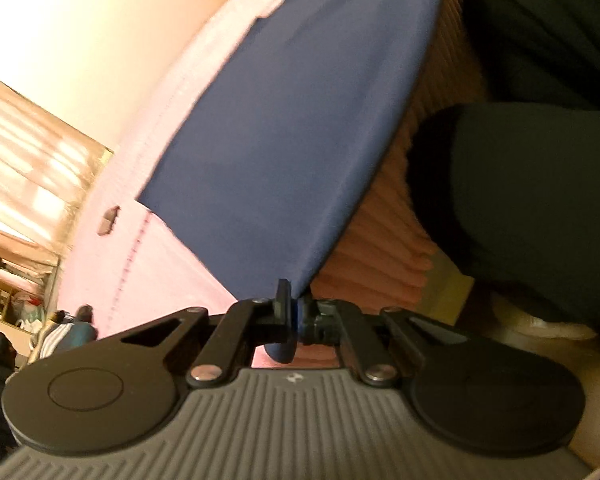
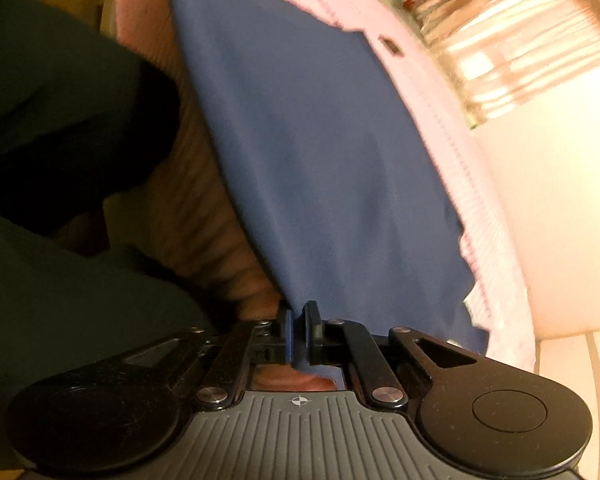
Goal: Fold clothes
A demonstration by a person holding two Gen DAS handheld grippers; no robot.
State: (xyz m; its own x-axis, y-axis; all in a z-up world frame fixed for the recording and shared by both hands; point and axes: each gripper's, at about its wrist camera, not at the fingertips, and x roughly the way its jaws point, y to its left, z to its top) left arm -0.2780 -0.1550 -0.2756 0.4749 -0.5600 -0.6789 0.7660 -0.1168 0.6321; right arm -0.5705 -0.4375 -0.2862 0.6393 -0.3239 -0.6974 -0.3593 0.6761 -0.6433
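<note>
A dark blue garment (image 1: 284, 128) lies stretched over a pink bed cover (image 1: 148, 248). My left gripper (image 1: 296, 300) is shut on the near corner of the blue cloth, and a fold of it hangs behind the pads. In the right wrist view the same blue garment (image 2: 320, 140) runs away from my right gripper (image 2: 299, 316), whose pads pinch its other near corner. The cloth is pulled taut between the two grips and the bed. A ribbed pink blanket (image 1: 380, 240) shows beside the garment's edge.
A person's dark trouser legs (image 1: 532, 200) stand close beside the ribbed blanket (image 2: 204, 200), also dark at the left of the right wrist view. A bright curtained window (image 2: 520, 48) and cluttered shelves (image 1: 16, 292) lie beyond the bed. A pale wall (image 1: 80, 20) rises behind.
</note>
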